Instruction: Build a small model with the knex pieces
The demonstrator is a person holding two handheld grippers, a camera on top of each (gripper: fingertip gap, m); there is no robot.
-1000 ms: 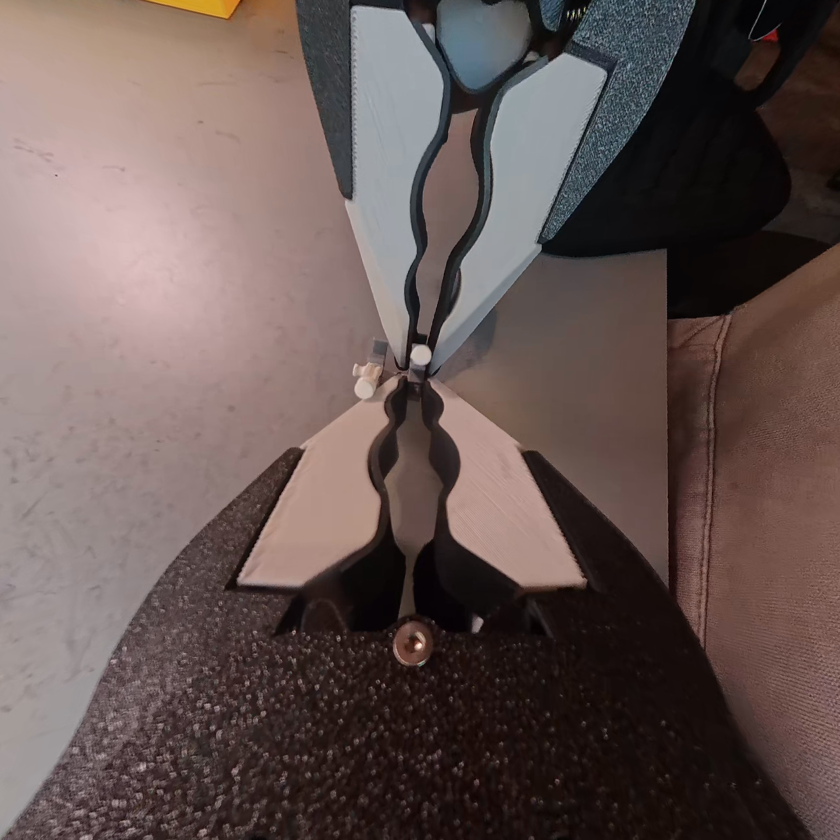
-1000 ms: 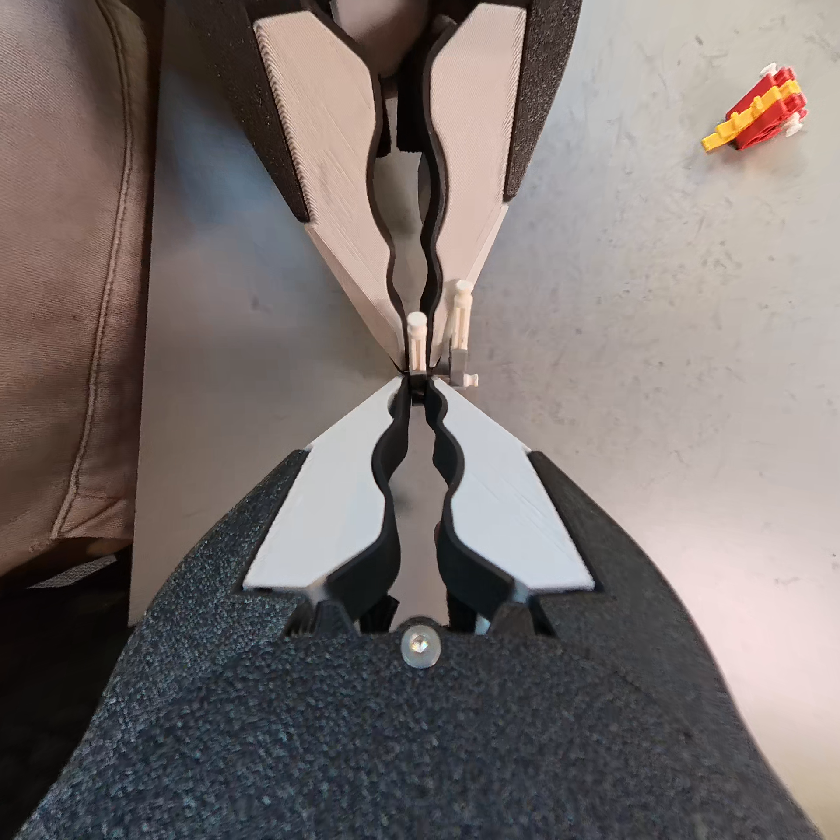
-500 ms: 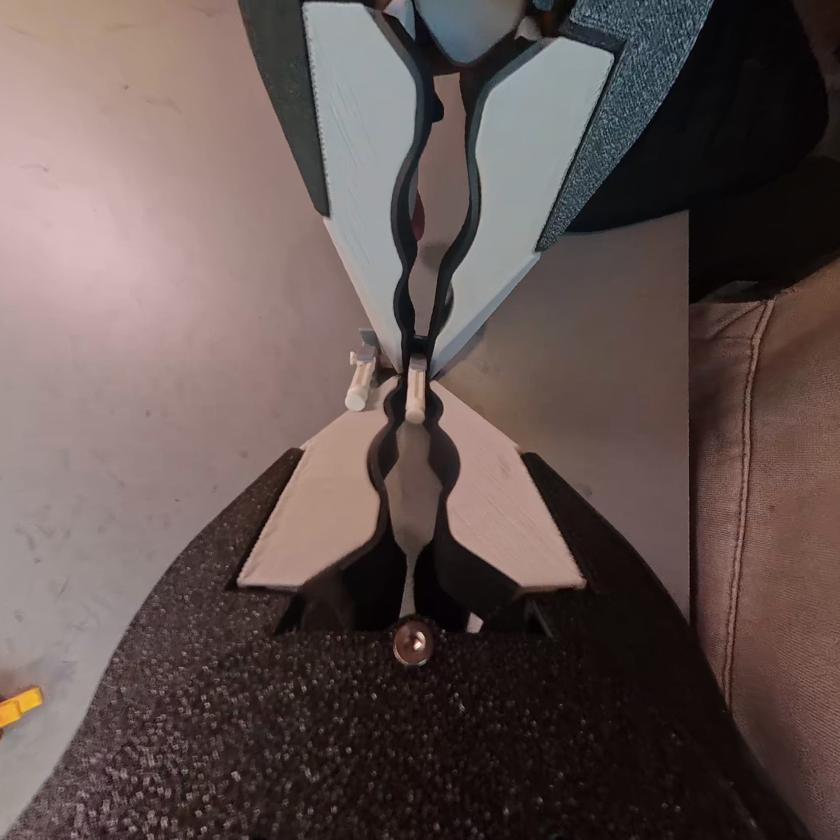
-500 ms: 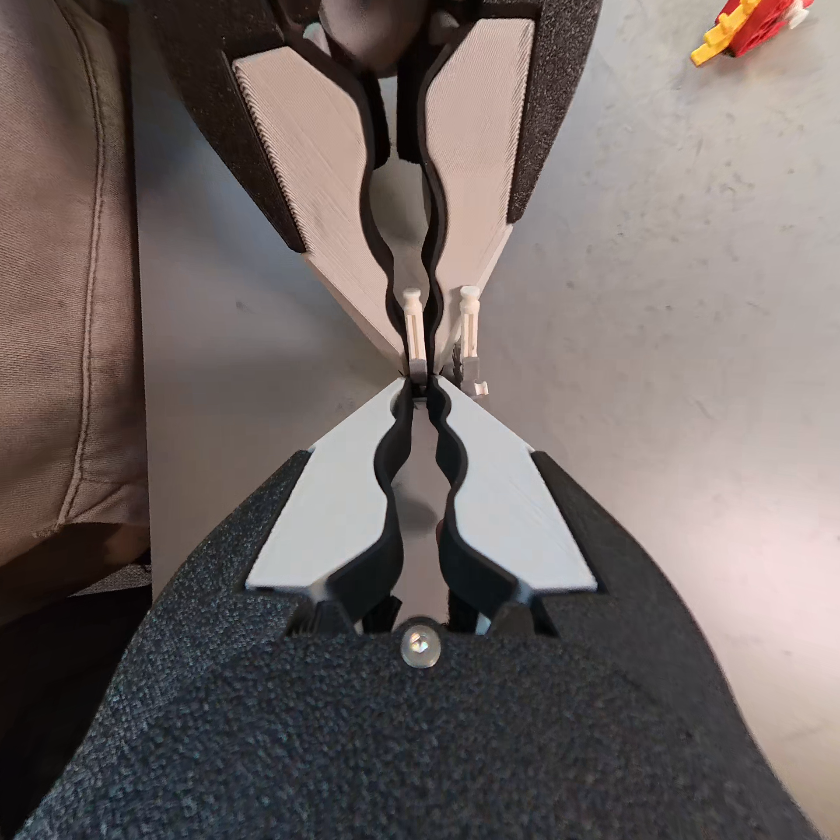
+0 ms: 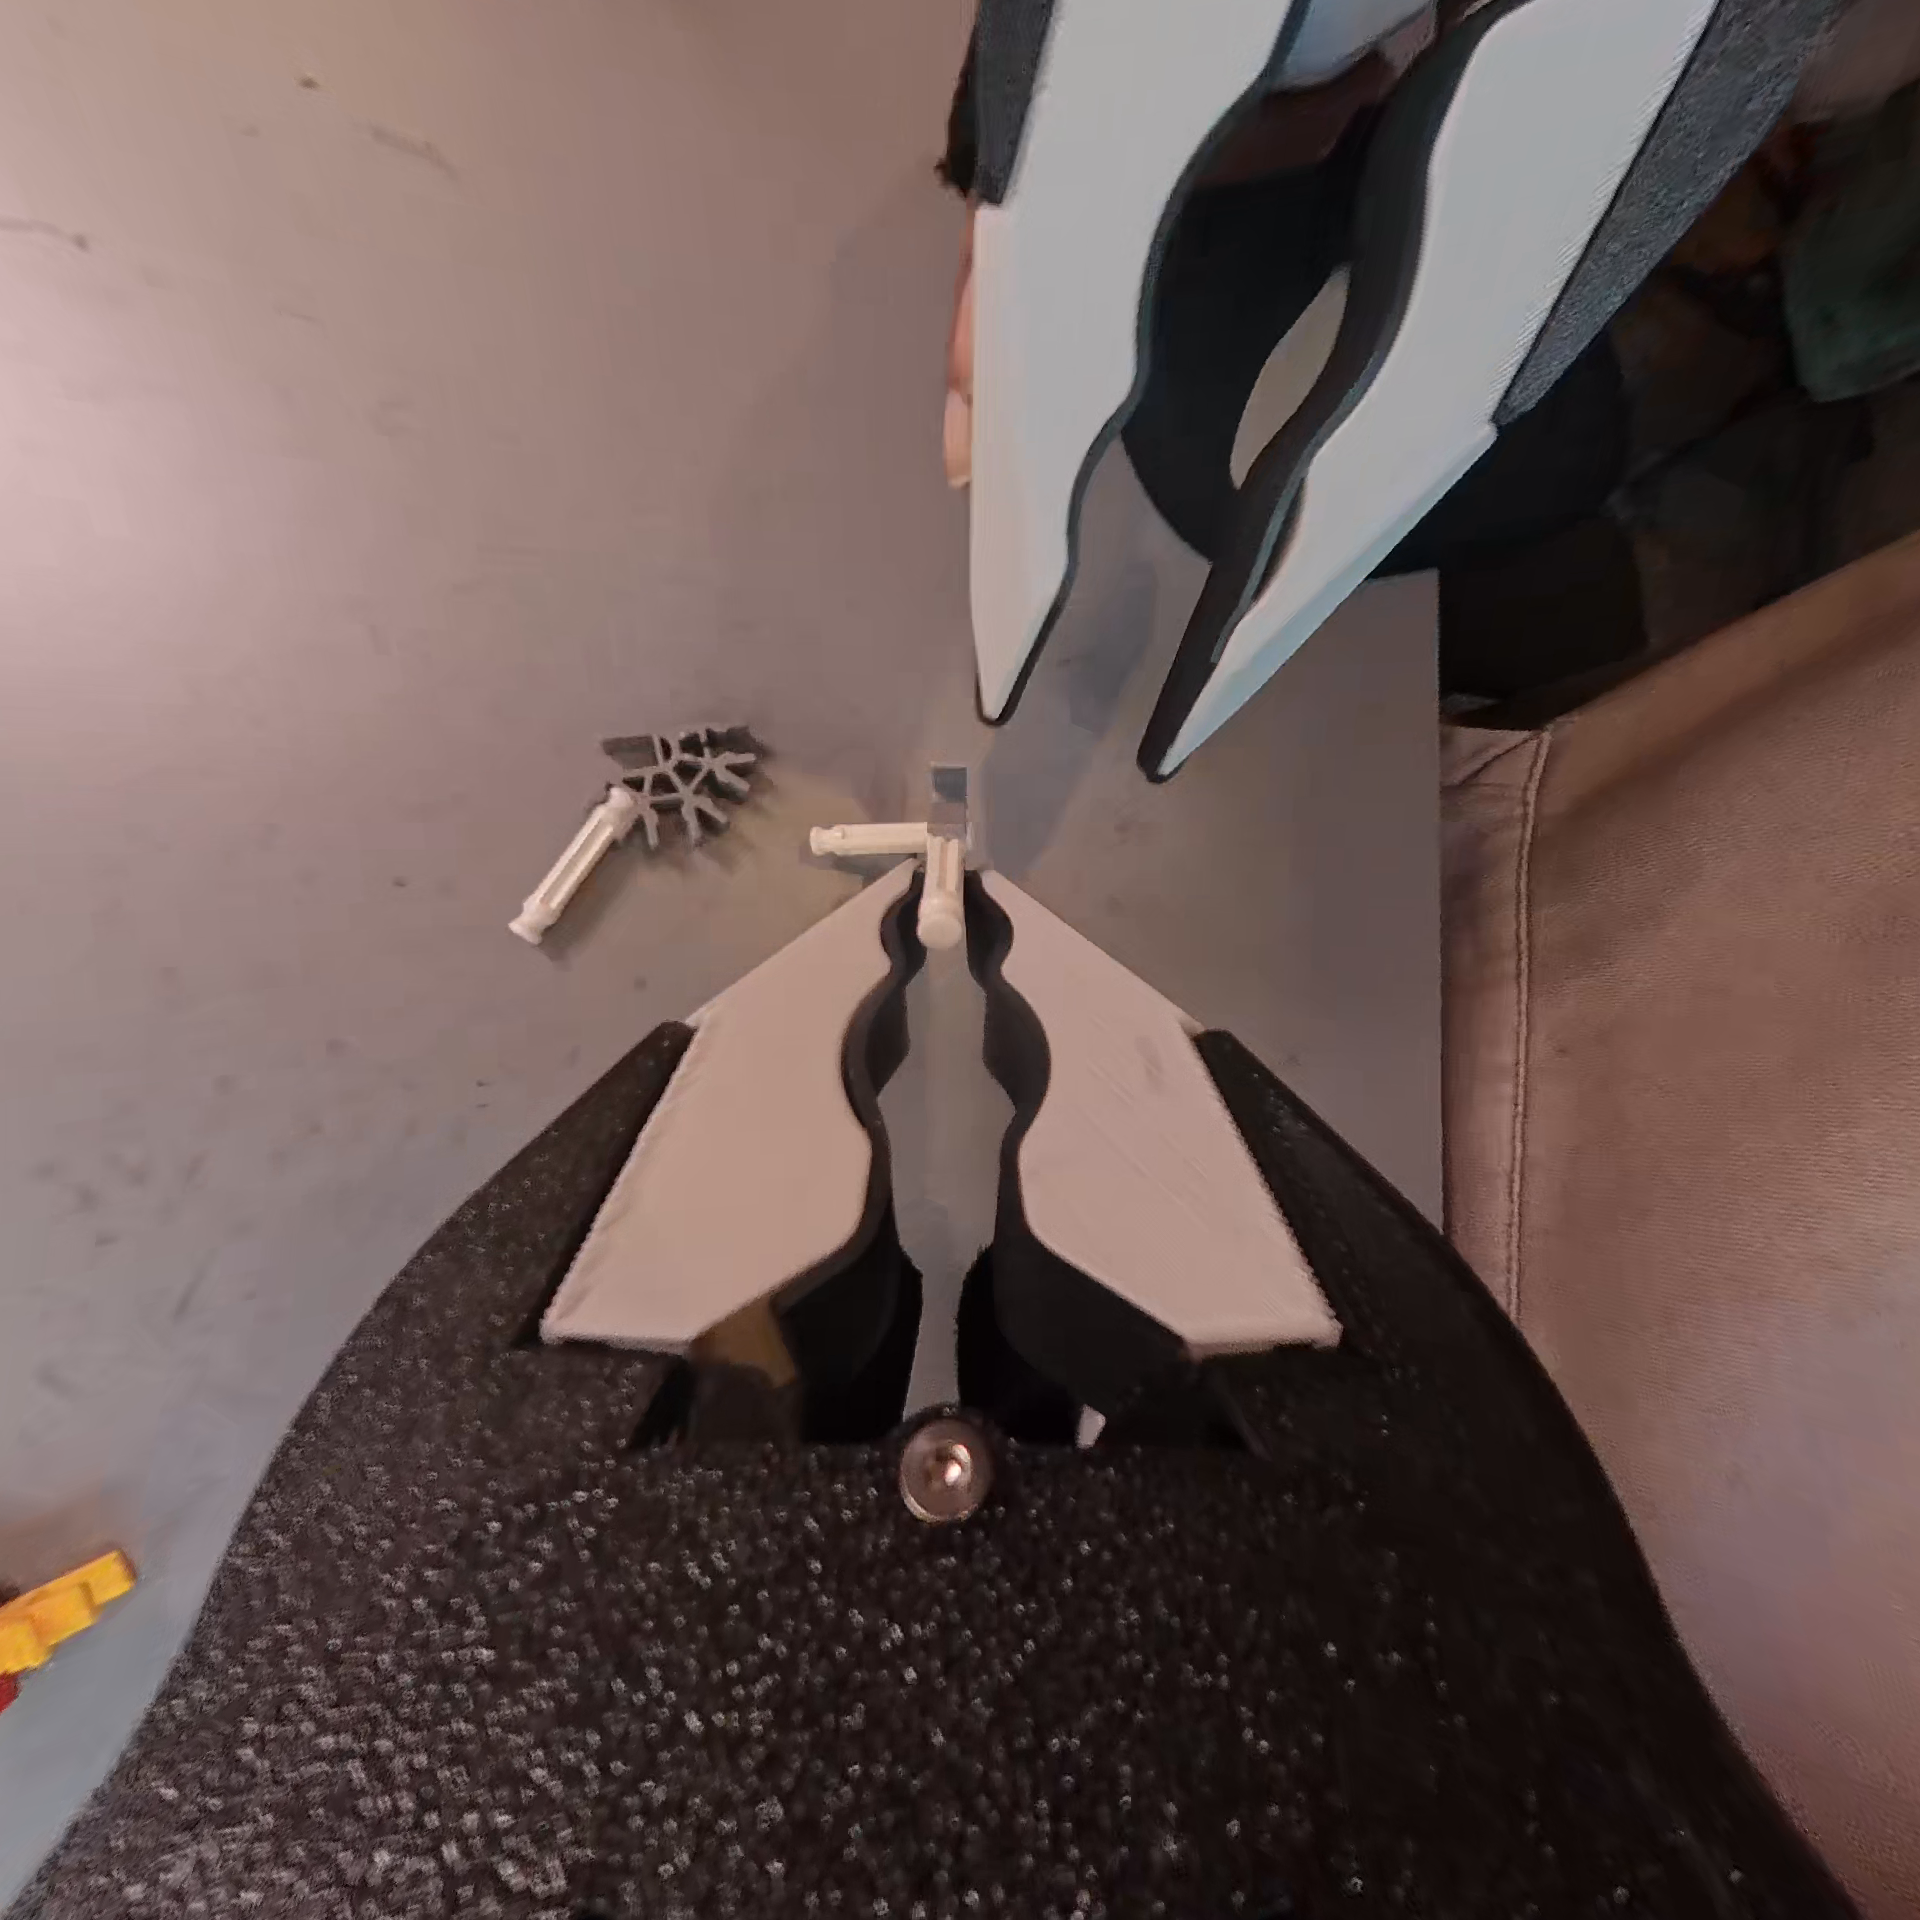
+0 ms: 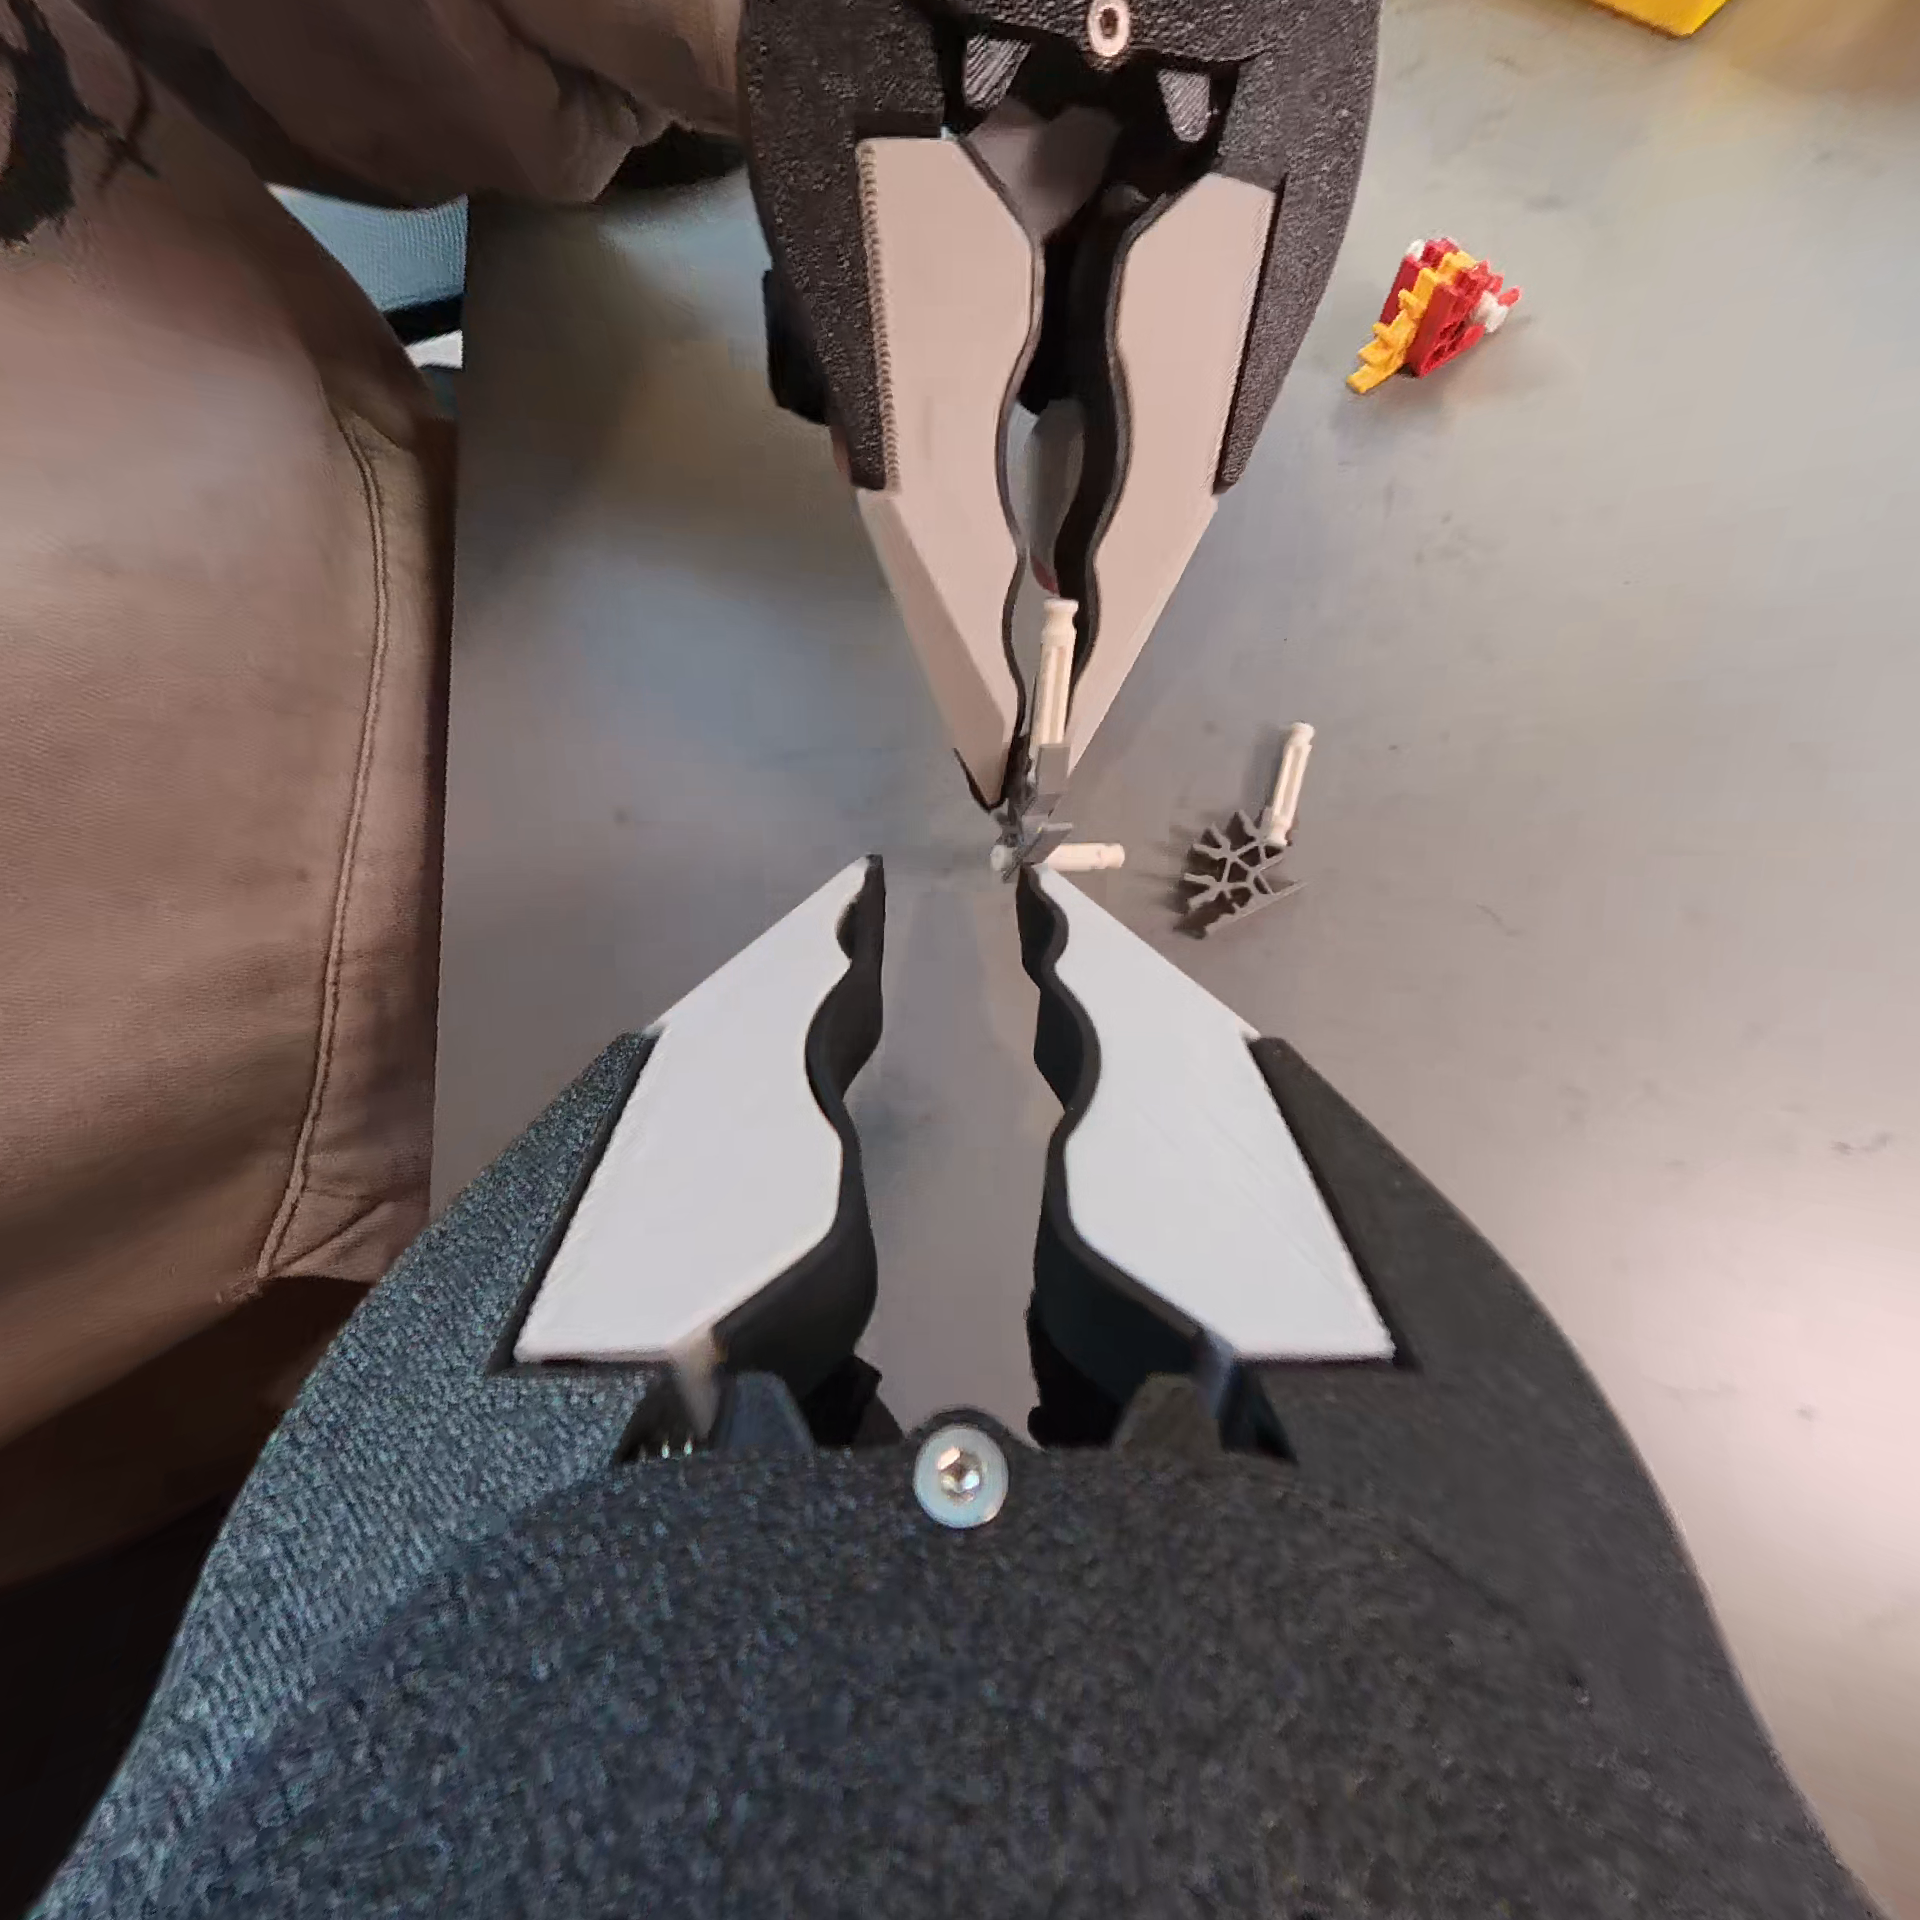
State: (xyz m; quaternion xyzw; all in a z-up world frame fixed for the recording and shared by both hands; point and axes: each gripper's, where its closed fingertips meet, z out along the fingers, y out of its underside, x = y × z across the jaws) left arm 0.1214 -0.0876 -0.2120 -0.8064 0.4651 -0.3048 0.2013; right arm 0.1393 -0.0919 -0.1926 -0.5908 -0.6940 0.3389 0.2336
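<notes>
My left gripper (image 5: 940, 881) is shut on a small grey connector with white rods (image 5: 871, 837), held just above the grey table (image 5: 416, 520). One rod sits between its fingers and the other sticks out sideways. In the right wrist view the left gripper (image 6: 1023, 790) holds the same piece (image 6: 1039, 831). My right gripper (image 6: 951, 873) is open and empty, tips just short of that piece; it shows from the left wrist view (image 5: 1075, 743) too. A second grey connector with one white rod (image 5: 675, 795) lies on the table beside them (image 6: 1236, 873).
A red and yellow block assembly (image 6: 1439, 301) lies farther out on the table, and a yellow part (image 5: 62, 1621) shows at the left view's lower edge. A person's brown trouser leg (image 6: 208, 727) sits past the table edge (image 6: 449, 831). My two grippers' fingertips are within a few centimetres of each other.
My right gripper has opened, let go of the connector piece and drawn back. My left gripper stays shut on it. The second connector on the table has come into view.
</notes>
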